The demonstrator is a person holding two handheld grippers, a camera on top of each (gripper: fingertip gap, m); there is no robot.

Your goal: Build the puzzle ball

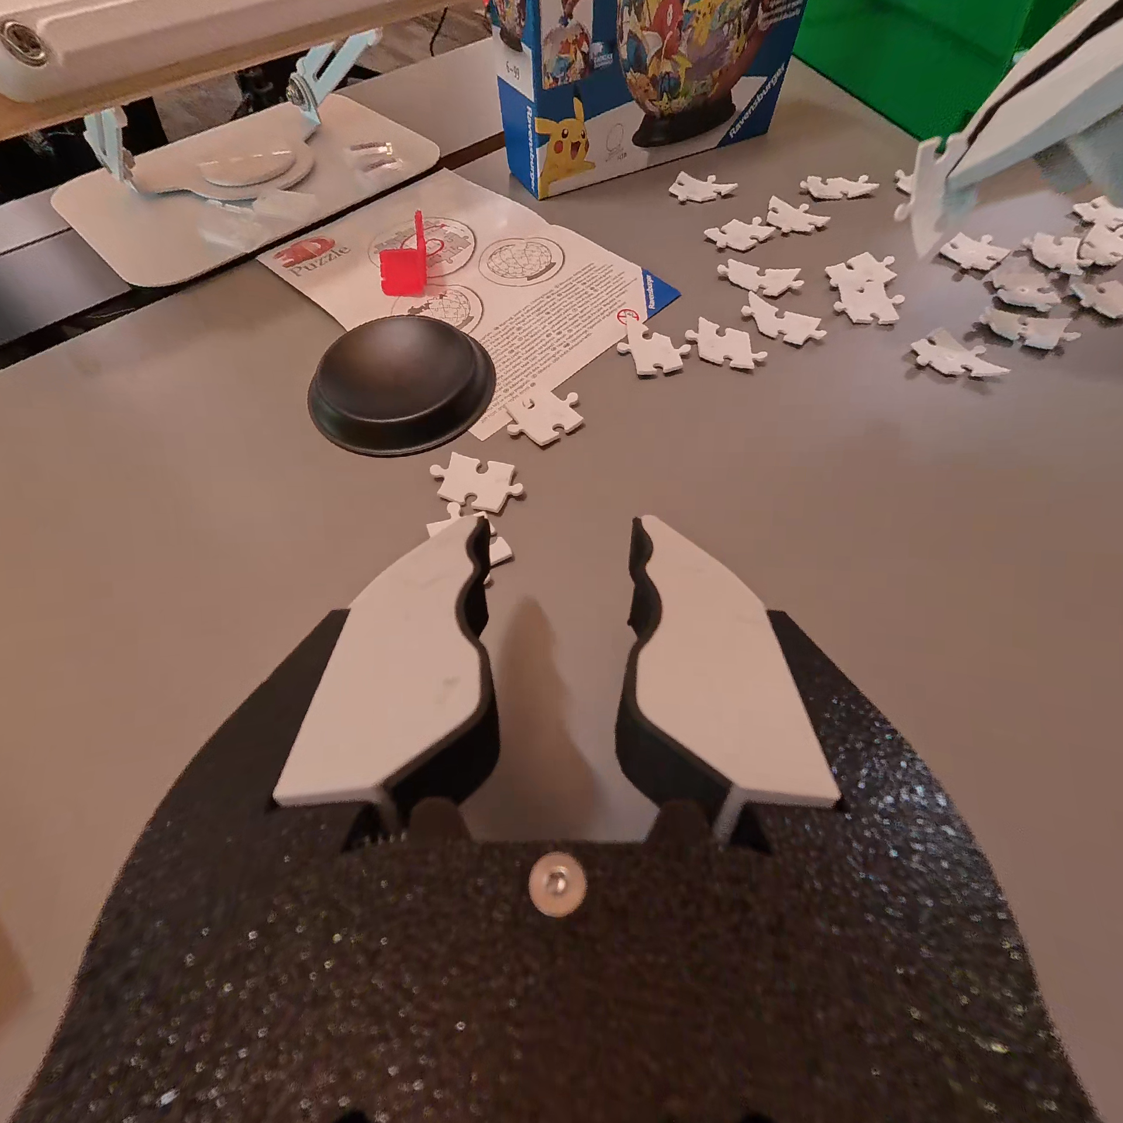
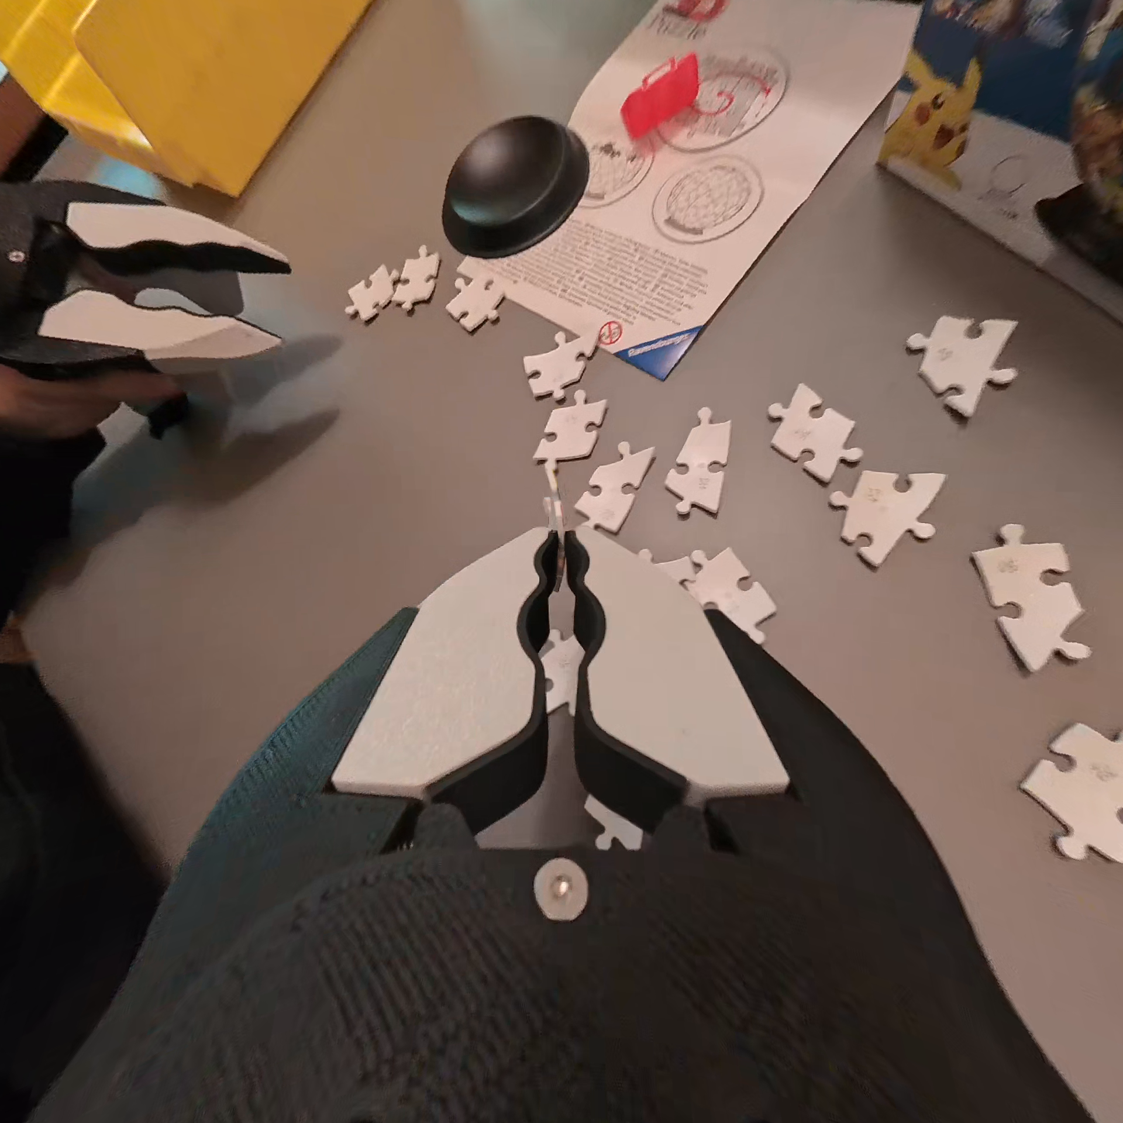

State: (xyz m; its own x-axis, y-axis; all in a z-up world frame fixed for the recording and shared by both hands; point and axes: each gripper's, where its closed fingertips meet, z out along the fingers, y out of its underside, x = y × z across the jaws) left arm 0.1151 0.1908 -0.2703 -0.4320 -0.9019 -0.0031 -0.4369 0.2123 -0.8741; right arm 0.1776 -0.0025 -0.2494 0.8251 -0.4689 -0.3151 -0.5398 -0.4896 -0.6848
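My left gripper [image 1: 559, 535] is open and empty, low over the grey table [image 1: 182, 547]. Two white puzzle pieces [image 1: 477, 483] lie just ahead of its left finger, one partly hidden under it. The black round stand [image 1: 395, 389] sits beyond them. My right gripper [image 2: 559, 541] is shut on a white puzzle piece [image 2: 556, 504], held edge-on above the table. It also shows at the upper right of the left wrist view [image 1: 960, 164] with the piece [image 1: 920, 200]. The left gripper [image 2: 282, 304] shows open at the left of the right wrist view. Several loose pieces [image 2: 814, 434] lie face-down.
An instruction sheet [image 1: 547, 285] lies behind the stand with a red plastic part [image 1: 401, 261] on it. The puzzle box [image 1: 638, 91] stands at the back. A white lamp base [image 1: 243, 176] is at the back left. A yellow box [image 2: 200, 79] and a green object [image 1: 911, 61] border the table. One gripper's finger ends stand about 20 centimeters off the other's.
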